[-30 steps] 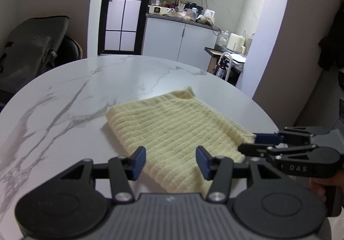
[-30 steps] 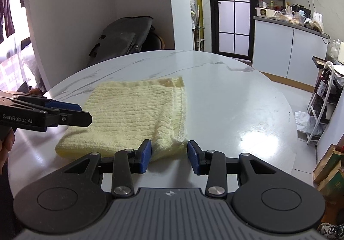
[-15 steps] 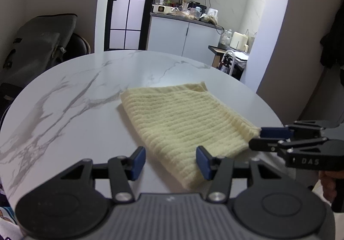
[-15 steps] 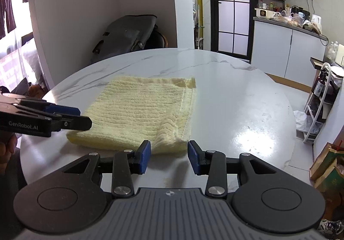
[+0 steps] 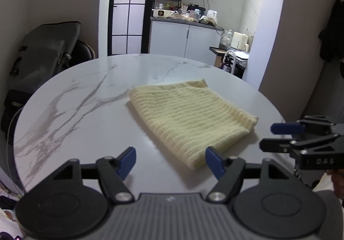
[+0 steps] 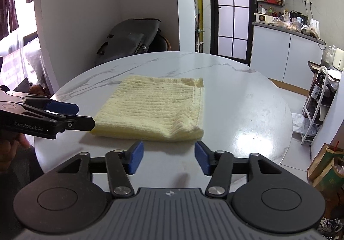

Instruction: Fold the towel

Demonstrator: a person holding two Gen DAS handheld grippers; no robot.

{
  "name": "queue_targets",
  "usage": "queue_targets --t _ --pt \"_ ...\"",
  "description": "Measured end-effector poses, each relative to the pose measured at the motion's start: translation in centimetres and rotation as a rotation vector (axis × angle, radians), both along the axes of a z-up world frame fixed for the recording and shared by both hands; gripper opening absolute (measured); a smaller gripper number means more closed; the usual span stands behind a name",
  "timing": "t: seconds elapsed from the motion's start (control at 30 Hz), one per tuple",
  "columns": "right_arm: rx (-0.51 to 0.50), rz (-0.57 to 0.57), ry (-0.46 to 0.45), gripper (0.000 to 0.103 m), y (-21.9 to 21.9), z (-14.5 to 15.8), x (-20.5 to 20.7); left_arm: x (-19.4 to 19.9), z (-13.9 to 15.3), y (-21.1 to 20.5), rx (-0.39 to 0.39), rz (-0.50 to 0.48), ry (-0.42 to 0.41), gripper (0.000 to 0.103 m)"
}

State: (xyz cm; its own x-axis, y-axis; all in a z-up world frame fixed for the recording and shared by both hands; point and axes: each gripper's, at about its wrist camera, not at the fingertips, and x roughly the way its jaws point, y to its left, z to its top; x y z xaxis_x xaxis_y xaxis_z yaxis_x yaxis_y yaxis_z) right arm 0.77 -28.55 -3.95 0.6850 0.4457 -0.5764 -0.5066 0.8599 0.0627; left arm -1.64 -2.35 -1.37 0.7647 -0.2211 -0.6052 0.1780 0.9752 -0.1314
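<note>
The pale yellow towel [image 5: 189, 119] lies folded flat on the round marble worktop [image 5: 86, 111], toward its near edge. Just short of the towel's near edge, the left gripper [image 5: 171, 162] hovers, fingers spreading wider, nothing between them. Beside the towel's other near corner, the right gripper [image 6: 167, 157] is also opening, fingers apart and empty, clear of the cloth.

towel [image 5: 189, 115] | pale yellow, ribbed | folded flat | on table
</note>
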Motion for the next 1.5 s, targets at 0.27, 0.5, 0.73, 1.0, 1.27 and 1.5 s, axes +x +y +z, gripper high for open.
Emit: queue_targets --t 0.27,0.5,0.73,1.0,1.27,1.5 --pt "0.026 -0.041 -0.042 0.083 0.0 -0.3 -1.9 -1.3 -0.8 0.9 0.012 -0.001 -0.030 0.096" --pt "0.080 -0.067 -0.124 0.098 0.4 -0.6 -3.8 -2.5 -1.2 1.3 0.021 -0.020 -0.095 0.103" --pt "0.104 -0.114 -0.169 0.102 0.6 -1.4 -5.0 -2.7 -1.7 1.5 0.048 -0.036 -0.130 0.103" --pt "0.099 -0.121 -0.213 0.102 1.2 -2.5 -6.1 -3.7 -1.6 2.5 0.004 -0.038 -0.197 0.103" --pt "0.120 -0.086 -0.166 0.102 1.7 -3.8 -6.8 -4.3 -1.3 2.4 0.016 -0.041 -0.220 0.103" --pt "0.150 -0.101 -0.157 0.102 1.4 -4.1 -7.2 -4.3 -1.2 1.7 0.036 -0.053 -0.214 0.103"
